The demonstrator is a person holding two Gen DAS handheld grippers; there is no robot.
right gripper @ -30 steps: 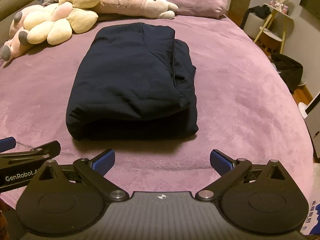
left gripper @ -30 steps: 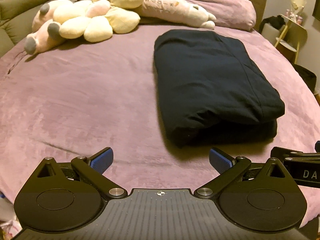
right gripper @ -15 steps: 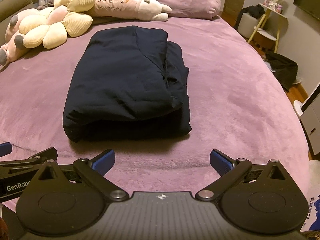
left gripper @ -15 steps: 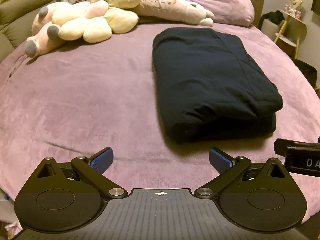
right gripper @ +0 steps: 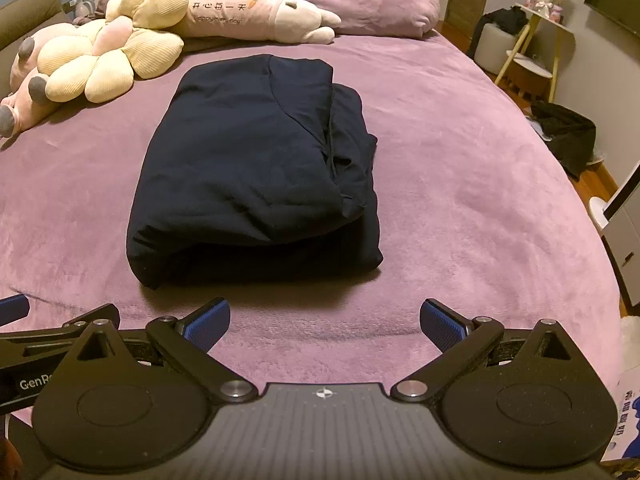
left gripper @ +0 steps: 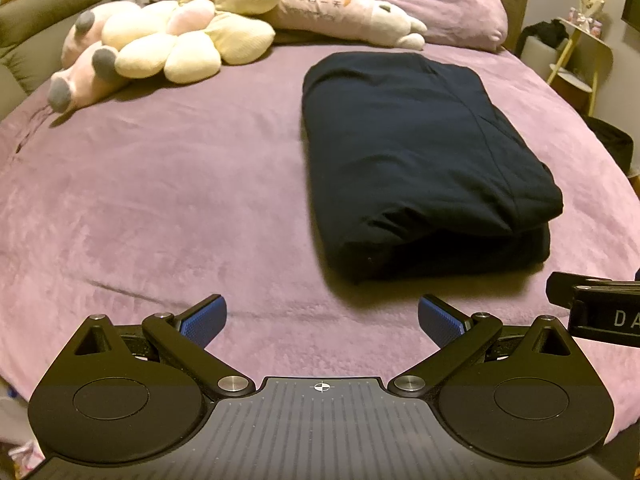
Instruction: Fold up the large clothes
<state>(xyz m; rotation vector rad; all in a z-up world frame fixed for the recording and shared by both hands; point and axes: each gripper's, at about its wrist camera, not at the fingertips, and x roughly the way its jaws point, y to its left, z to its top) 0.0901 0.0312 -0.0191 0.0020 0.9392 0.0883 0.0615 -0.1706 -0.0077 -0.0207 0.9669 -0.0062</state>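
Dark navy fabric, the large garment [left gripper: 420, 160], lies folded into a compact rectangular bundle on the purple bed [left gripper: 160, 200], roughly mid-mattress and well apart from the plush toys [left gripper: 172, 48] and the pillow [left gripper: 452, 12] at the head end. The upper layer sits over a slightly wider lower layer, whose edge shows along the right side in the right wrist view [right gripper: 256, 168].

Change noted: over the last second both cameras have drawn back a little from the bundle. The garment sits marginally further off and higher in each view, while its shape is unaltered. Neither tool touches it.

The left hand-held gripper [left gripper: 322, 320] is released, jaws spread wide, with nothing between its blue pads [left gripper: 204, 320]. The right hand-held gripper [right gripper: 324, 322] is likewise released and empty. Each hovers over bare bedding near the foot edge, side by side, just short of the bundle's near end.

Assessment: the fold appears finished or very nearly so. The retreat with empty jaws suggests a completed fold rather than preparation for a fresh grasp. The overhanging lower layer is the only untidiness that might warrant correction.
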